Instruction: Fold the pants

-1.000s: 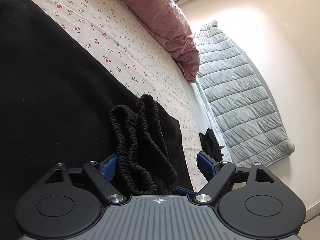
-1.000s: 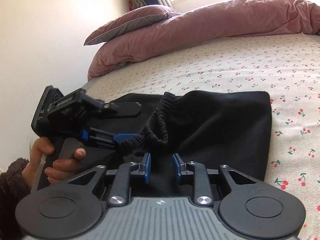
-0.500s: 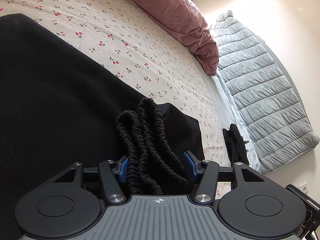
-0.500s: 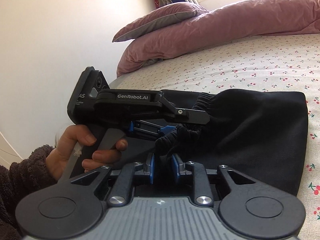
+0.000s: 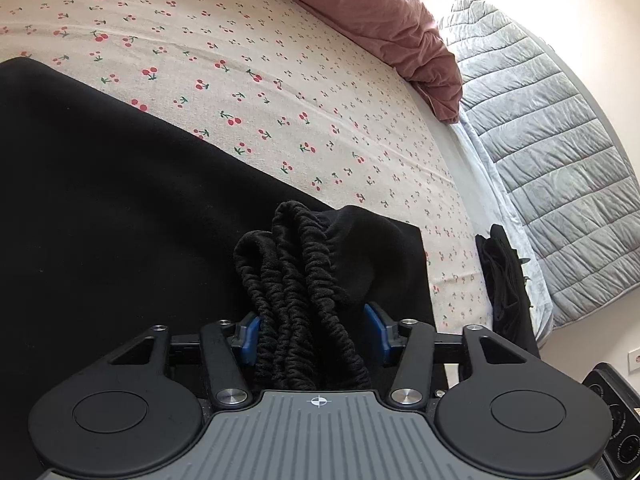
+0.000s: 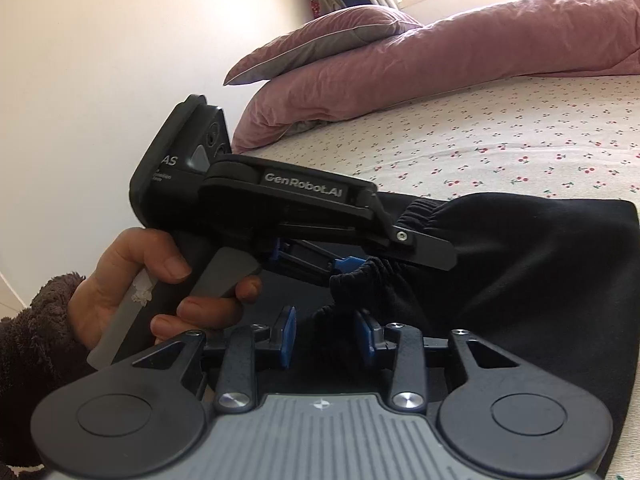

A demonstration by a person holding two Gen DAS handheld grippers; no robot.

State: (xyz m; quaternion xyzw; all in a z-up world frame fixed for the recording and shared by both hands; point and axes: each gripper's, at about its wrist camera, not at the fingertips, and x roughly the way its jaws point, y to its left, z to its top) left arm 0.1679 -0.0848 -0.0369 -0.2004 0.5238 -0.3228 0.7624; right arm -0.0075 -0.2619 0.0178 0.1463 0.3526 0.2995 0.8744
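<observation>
Left gripper [image 5: 312, 330] jaws just closing, now pinching bunched waistband [image 5: 304, 264] of black pants [image 5: 100, 200]; right gripper [image 6: 325, 334] jaws just opening, spread, waistband fold between.

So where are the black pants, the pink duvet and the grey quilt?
black pants [image 5: 120, 200], left wrist view, flat leg fabric
pink duvet [image 6: 460, 64], right wrist view, rumpled middle
grey quilt [image 5: 560, 168], left wrist view, stitched panel

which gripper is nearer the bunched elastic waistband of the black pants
Left. The left gripper has just been closing and its fingers clamp the bunched waistband. The right gripper has just been opening; black cloth sits between its fingers, apparently unpinched, just below that bunch.
</observation>
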